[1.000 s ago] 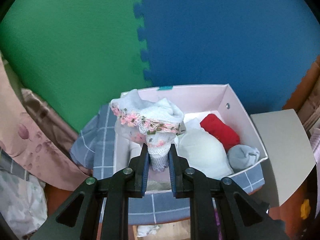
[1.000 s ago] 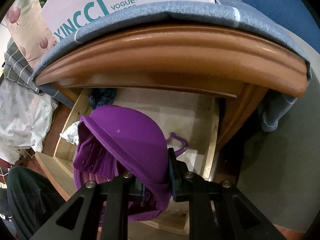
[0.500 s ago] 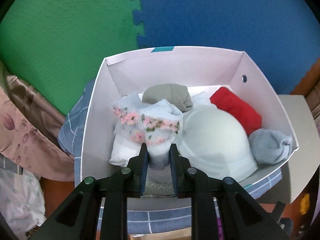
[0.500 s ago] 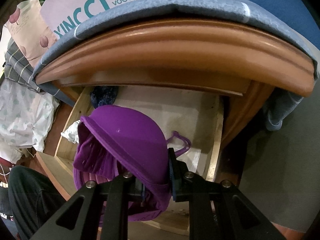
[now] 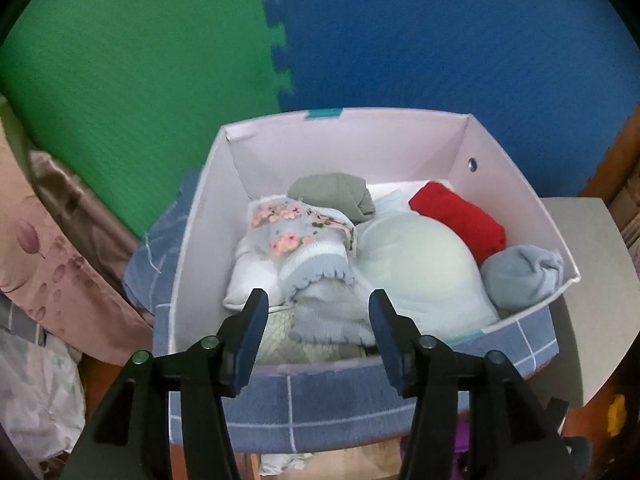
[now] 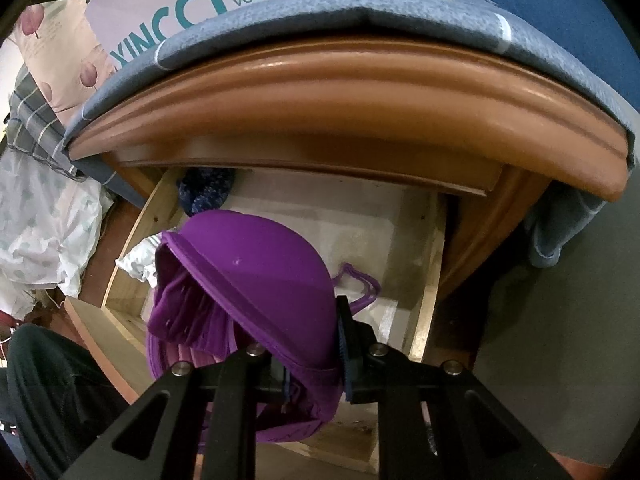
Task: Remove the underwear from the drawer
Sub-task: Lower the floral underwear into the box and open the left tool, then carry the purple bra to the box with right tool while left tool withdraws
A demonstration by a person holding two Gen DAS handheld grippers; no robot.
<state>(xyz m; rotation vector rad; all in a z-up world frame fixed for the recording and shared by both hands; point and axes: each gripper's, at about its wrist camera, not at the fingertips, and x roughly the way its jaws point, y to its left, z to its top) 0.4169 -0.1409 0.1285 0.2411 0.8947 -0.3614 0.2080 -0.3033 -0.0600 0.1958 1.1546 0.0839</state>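
With both tongs accounted for, I list them in turn. Item one: my left gripper (image 5: 316, 312), jaws spread wide and holding nothing, poised above the near edge of the white box (image 5: 516, 184), just over the floral underwear (image 5: 304, 236) lying on the pile inside. Beside it lie a pale bra (image 5: 416, 264), a red roll (image 5: 460, 220), a grey bundle (image 5: 520, 272) and an olive roll (image 5: 332, 196). Item two: my right gripper (image 6: 312, 344), clamped on the purple bra (image 6: 256, 272), held above the open drawer (image 6: 424, 320) so it clears the wooden sides; I judge it bound for the box. A dark blue item (image 6: 206, 192) sits at the drawer's back.
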